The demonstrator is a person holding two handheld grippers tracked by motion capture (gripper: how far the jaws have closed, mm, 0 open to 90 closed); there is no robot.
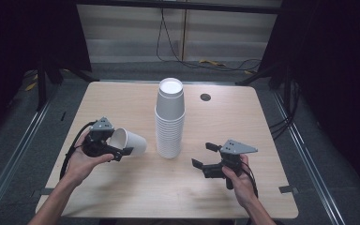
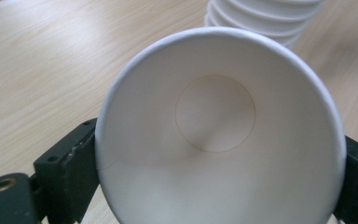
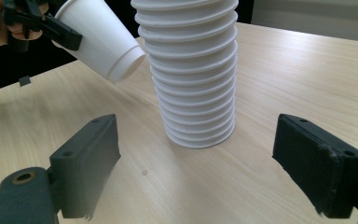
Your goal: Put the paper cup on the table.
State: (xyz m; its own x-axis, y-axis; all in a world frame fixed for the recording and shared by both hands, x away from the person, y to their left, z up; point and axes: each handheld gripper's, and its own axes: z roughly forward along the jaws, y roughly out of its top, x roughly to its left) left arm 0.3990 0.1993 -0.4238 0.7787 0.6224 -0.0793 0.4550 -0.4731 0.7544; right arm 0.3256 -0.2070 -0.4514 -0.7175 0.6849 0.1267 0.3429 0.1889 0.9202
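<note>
One white paper cup (image 1: 130,141) lies tilted on its side in the left hand-held gripper (image 1: 122,151), whose black jaws clamp its rim from both sides, just left of the tall stack of white ribbed paper cups (image 1: 170,120) standing mid-desk. Its smooth matte wall tapers to a round recessed base. The right hand-held gripper (image 1: 204,155) hovers released, jaws wide, over the pale wood-grain desk (image 1: 122,98).

A light wooden table (image 1: 122,187) carries a tall stack of white paper cups (image 1: 170,122) near its middle.
</note>
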